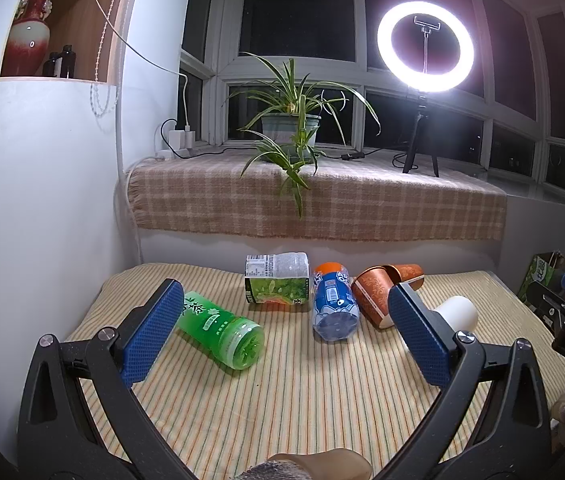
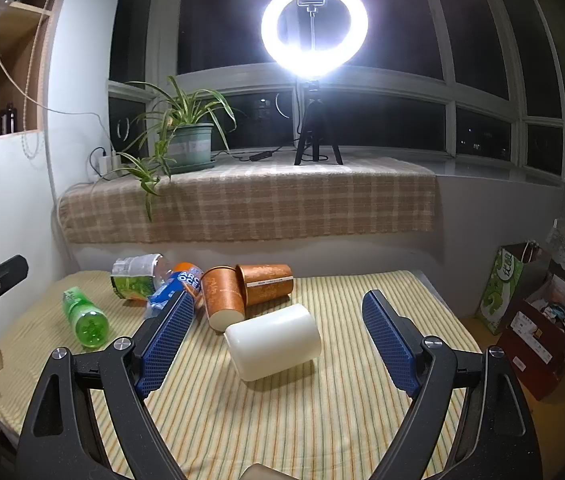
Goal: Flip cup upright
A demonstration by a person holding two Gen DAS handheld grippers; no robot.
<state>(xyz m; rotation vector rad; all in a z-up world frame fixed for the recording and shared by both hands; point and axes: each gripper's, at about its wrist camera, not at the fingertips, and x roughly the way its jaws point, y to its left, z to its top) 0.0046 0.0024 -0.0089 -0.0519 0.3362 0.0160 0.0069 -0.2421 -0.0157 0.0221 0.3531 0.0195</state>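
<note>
A white cup (image 2: 273, 341) lies on its side on the striped cloth, between and just ahead of my open right gripper (image 2: 278, 320). In the left wrist view the white cup (image 1: 458, 312) shows partly behind my right-hand finger pad. Two orange paper cups lie beside it: one (image 2: 222, 298) with its base toward me, one (image 2: 268, 283) on its side behind. My left gripper (image 1: 282, 308) is open and empty, above the cloth in front of the bottles.
A green bottle (image 1: 222, 330), a blue-labelled bottle (image 1: 334, 304) and a clear bottle with green label (image 1: 276, 282) lie on the table (image 1: 282, 400). A blanket-covered sill holds a potted plant (image 1: 290, 124) and ring light (image 1: 424, 46). Boxes (image 2: 538, 328) stand on the floor right.
</note>
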